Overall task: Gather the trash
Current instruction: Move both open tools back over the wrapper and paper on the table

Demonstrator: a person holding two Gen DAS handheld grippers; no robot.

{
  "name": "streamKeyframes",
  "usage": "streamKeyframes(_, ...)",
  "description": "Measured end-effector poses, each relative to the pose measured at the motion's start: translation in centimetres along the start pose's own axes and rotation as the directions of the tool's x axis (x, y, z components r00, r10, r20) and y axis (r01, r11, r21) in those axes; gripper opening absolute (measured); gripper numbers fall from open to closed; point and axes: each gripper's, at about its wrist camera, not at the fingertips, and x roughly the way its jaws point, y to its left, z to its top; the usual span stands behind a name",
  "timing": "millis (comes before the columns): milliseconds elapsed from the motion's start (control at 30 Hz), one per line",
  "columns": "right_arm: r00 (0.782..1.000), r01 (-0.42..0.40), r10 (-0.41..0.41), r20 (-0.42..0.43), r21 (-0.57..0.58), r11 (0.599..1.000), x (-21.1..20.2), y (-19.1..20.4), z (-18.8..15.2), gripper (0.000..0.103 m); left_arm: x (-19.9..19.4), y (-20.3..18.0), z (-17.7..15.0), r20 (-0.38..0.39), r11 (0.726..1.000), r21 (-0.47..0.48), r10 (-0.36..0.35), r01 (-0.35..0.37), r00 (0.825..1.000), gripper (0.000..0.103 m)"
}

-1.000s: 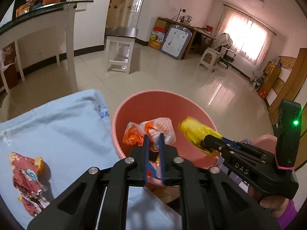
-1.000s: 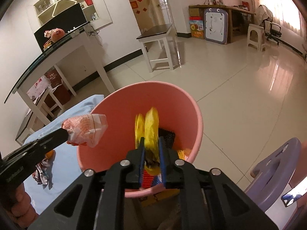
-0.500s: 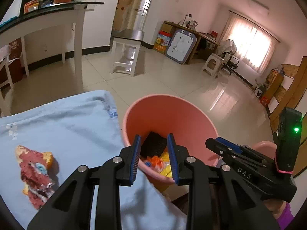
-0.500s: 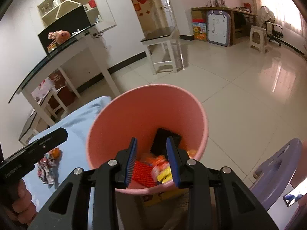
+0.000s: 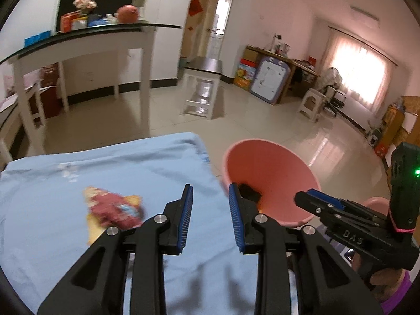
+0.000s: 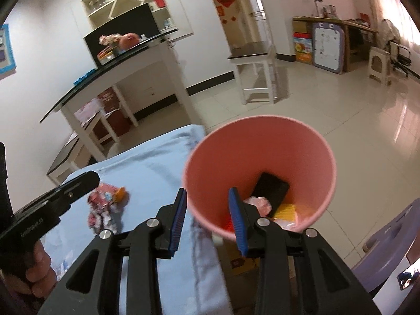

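On my left I see a crumpled red wrapper (image 5: 113,208) lying on the light blue cloth (image 5: 78,173) that covers the worktop, a little blurred in the left wrist view. My left tool (image 5: 210,218) hangs over the cloth just right of that wrapper, its blue-padded jaws parted about halfway with nothing between them. Next comes the pink bin (image 6: 262,141), standing at the cloth's right edge, with a black flat thing (image 6: 271,191), a pale crumpled wrapper (image 6: 258,203) and yellow and orange scraps at its bottom. My right tool (image 6: 207,218) sits over the near left part of the bin's rim, its jaws opening, about halfway apart and holding nothing. At far right a purple plastic stool (image 6: 388,252) stands on the glossy tiled floor (image 6: 367,120).
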Motion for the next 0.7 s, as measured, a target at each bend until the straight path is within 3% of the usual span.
streamKeyframes(400,0.990,-0.124,0.118,-0.072,-0.093,0.988,1.7,6.3,-1.8,0.033,-5.2,9.1,-3.8,-0.016,0.977,-0.136,0.162,-0.163,0.987,0.028)
streamKeyframes(467,0.985,-0.157,0.148,-0.085,-0.100,0.983,2.2,7.4,-2.0,0.044,-5.4,10.3,-4.4,-0.030,0.970,-0.161,0.179,-0.182,0.983,0.028)
streamKeyframes(700,0.959,-0.265,0.243,-0.146,-0.161,0.951,4.8,12.0,-2.6,0.046,-5.7,12.8,-5.1,-0.046,0.954,-0.218,0.202,-0.207,0.978,0.028)
